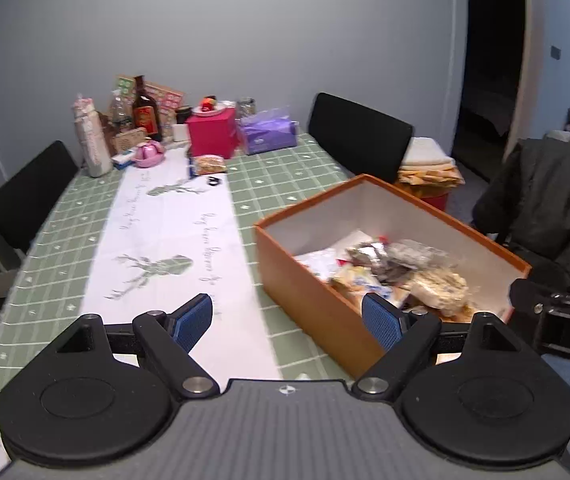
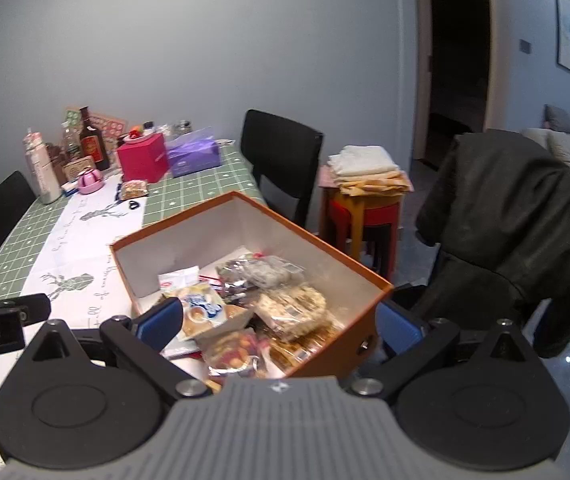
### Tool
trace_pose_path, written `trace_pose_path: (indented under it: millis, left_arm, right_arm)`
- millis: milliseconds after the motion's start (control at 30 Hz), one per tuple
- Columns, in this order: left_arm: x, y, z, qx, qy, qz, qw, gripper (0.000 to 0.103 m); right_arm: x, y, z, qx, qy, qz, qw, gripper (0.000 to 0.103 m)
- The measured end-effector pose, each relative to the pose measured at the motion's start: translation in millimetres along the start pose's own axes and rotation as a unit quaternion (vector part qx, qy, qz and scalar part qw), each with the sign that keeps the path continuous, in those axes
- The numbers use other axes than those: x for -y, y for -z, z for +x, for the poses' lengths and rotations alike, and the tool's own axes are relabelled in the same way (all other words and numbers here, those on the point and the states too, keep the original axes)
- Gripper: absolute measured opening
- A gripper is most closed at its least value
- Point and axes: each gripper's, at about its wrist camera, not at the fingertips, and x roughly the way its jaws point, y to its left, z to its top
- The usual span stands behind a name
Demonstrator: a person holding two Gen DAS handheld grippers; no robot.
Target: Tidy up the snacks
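The open box (image 2: 325,344) stands on the desk (image 1: 57,256) at its near right corner, and the snack packets (image 2: 245,300) lie heaped inside it toward its near end. Left of the box a runner (image 1: 165,240) lies along the desk. Behind the box, at the desk's far end, stand a bottle (image 1: 146,110), a cube box (image 1: 211,136) and a tissue pack (image 1: 269,132). A chair (image 1: 359,136) stands behind the box on the right.
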Motion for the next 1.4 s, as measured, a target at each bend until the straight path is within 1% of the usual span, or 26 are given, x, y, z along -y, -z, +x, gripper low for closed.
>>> trace_pose_path:
  millis: [67,133,167,233,333,433,633,867,1400]
  left_arm:
    - [9.7,1.5,1.3,0.002,0.013,0.006,0.9999,0.099]
    - [17.7,3.8,3.7,0.002,0.011,0.013,0.9999,0.099]
    - [19.9,4.5,5.8,-0.001,0.012,0.014,0.9998,0.099]
    - [21.8,8.5,9.7,-0.004,0.020,0.012,0.9997,0.099]
    - [25.6,16.8,15.8,-0.007,0.012,0.021,0.9997,0.099]
    - [29.3,20.7,20.1,-0.013,0.015,0.025,0.9995,0.099]
    - [30.4,20.8,17.1,-0.013,0.025,0.015,0.9995,0.099]
    - [27.6,21.3,17.6,-0.013,0.031,0.007,0.9994,0.099]
    - [29.9,23.3,19.6,-0.017,0.033,0.002,0.9993,0.099]
  right_arm:
    - [2.1,5.6,-7.7,0.012,0.014,-0.004,1.000,0.100]
    - [3.7,10.3,-10.8,0.017,0.034,-0.013,0.999,0.100]
    - [5.2,12.0,-10.4,0.016,0.044,-0.017,0.999,0.100]
    - [11.0,13.7,-7.2,0.007,0.049,-0.016,0.999,0.100]
    - [21.5,13.3,-0.2,-0.010,0.050,0.002,0.999,0.100]
    - [23.8,13.1,3.7,-0.021,0.044,0.016,0.999,0.100]
    - [7.4,15.5,7.9,-0.024,0.041,-0.012,0.999,0.100]
    - [8.2,15.1,7.9,-0.024,0.035,-0.007,0.999,0.100]
    - [6.9,14.7,8.6,-0.026,0.035,-0.005,0.999,0.100]
